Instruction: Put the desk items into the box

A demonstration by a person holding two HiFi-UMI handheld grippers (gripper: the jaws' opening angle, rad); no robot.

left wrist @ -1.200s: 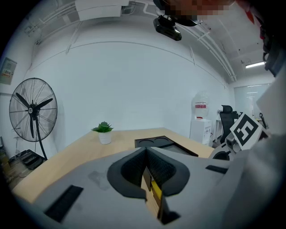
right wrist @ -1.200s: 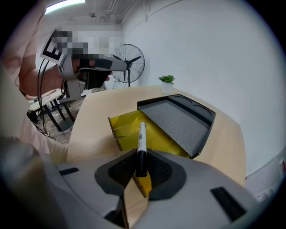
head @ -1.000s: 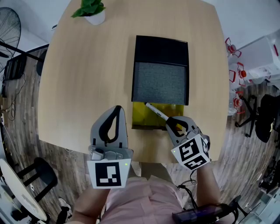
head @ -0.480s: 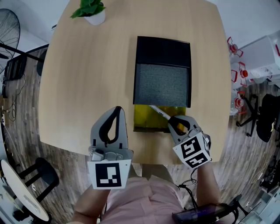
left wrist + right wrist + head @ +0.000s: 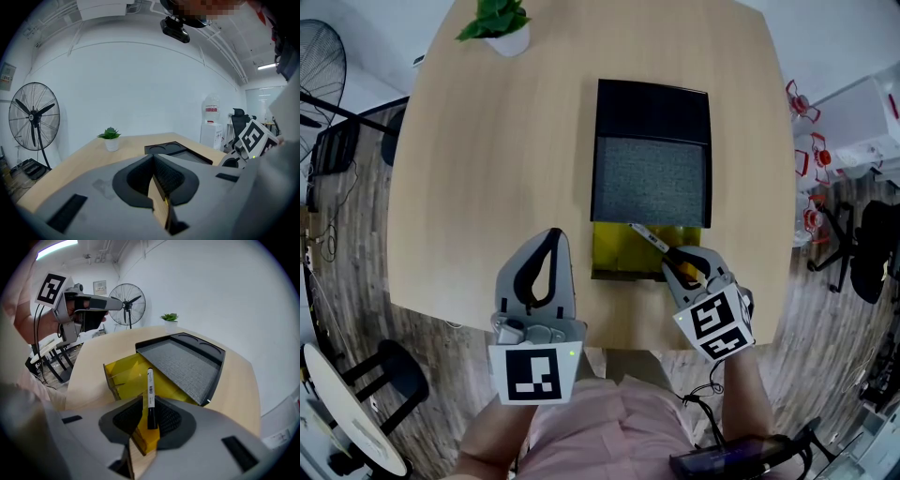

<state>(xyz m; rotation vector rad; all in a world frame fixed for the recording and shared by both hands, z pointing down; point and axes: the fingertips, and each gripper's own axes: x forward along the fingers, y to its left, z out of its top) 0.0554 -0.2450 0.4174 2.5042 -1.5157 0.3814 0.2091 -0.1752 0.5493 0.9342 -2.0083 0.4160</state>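
right gripper (image 5: 680, 263) (image 5: 149, 411): clamped on black end of slim white marker pen (image 5: 648, 238) (image 5: 150, 389)
marker: hangs above open yellow box (image 5: 621, 255) (image 5: 123, 376), right half
left gripper (image 5: 549, 238) (image 5: 153, 162): jaws together, nothing between, just left of box
box: on light wooden table (image 5: 487, 169), against near edge of black tray with grey mat (image 5: 652, 178)

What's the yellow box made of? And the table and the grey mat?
Box: probably plastic, glossy and see-through, since its walls let light through.
Table: looks like pale wood, matte, with faint grain; could be laminate.
Mat: seems felt or fabric, dull and speckled, no shine.
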